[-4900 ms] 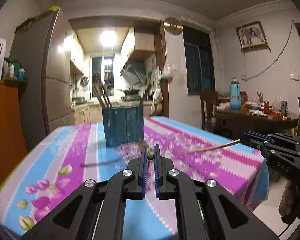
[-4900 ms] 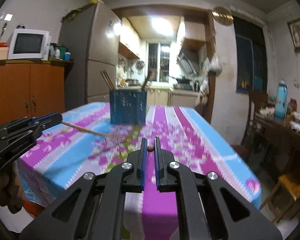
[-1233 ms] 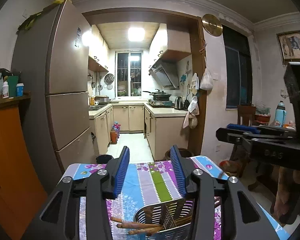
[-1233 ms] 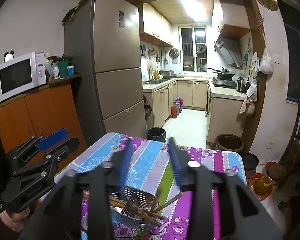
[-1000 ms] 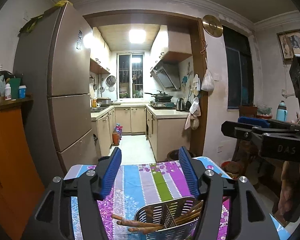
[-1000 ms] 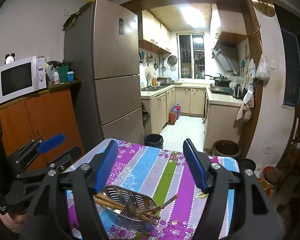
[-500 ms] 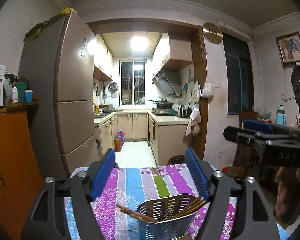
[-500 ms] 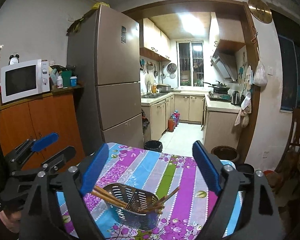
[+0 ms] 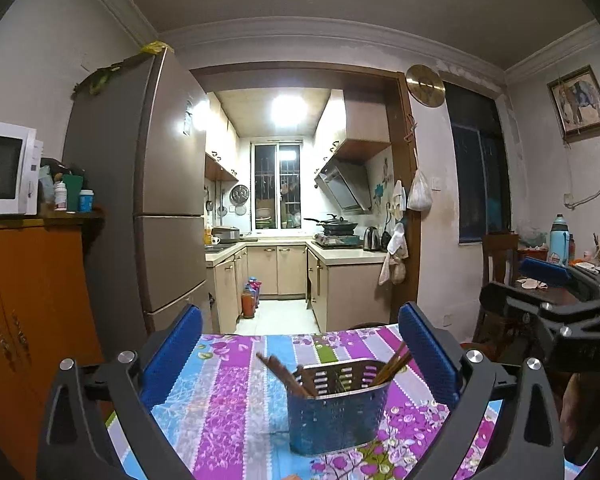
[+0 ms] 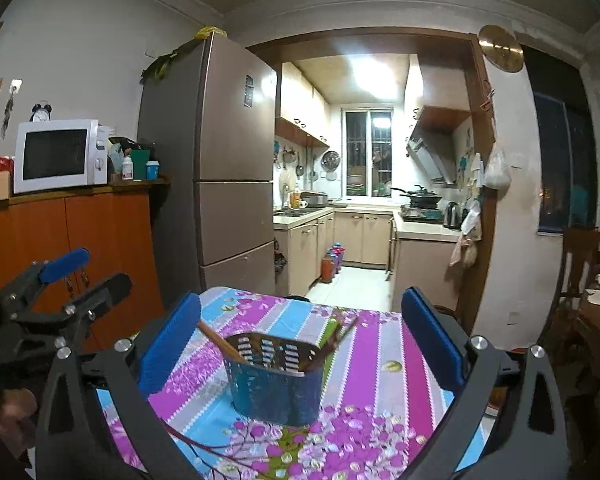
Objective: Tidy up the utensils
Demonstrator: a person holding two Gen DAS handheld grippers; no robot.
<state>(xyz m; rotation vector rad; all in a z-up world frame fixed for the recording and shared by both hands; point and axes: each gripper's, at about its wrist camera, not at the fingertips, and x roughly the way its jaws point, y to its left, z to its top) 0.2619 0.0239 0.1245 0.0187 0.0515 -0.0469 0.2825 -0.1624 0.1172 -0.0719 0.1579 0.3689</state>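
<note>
A blue perforated metal utensil holder stands upright on the flowered tablecloth. Brown chopsticks lean out of both its ends. My left gripper points level at the holder from a short way back. Its jaws are opening wide, and nothing is between the blue pads. My right gripper faces the holder from the other side and tilts slightly down. Its jaws are also opening and hold nothing. Each gripper shows in the other's view, the right gripper and the left gripper.
The table ends just beyond the holder, toward the kitchen doorway. A tall fridge and an orange cabinet with a microwave stand to the left. A chair and a cluttered side table are to the right.
Both grippers drew back from over the holder and sank a little while their jaws spread wider. The holder now looks smaller and farther off. Several seconds ago both were shut on a chopstick.
</note>
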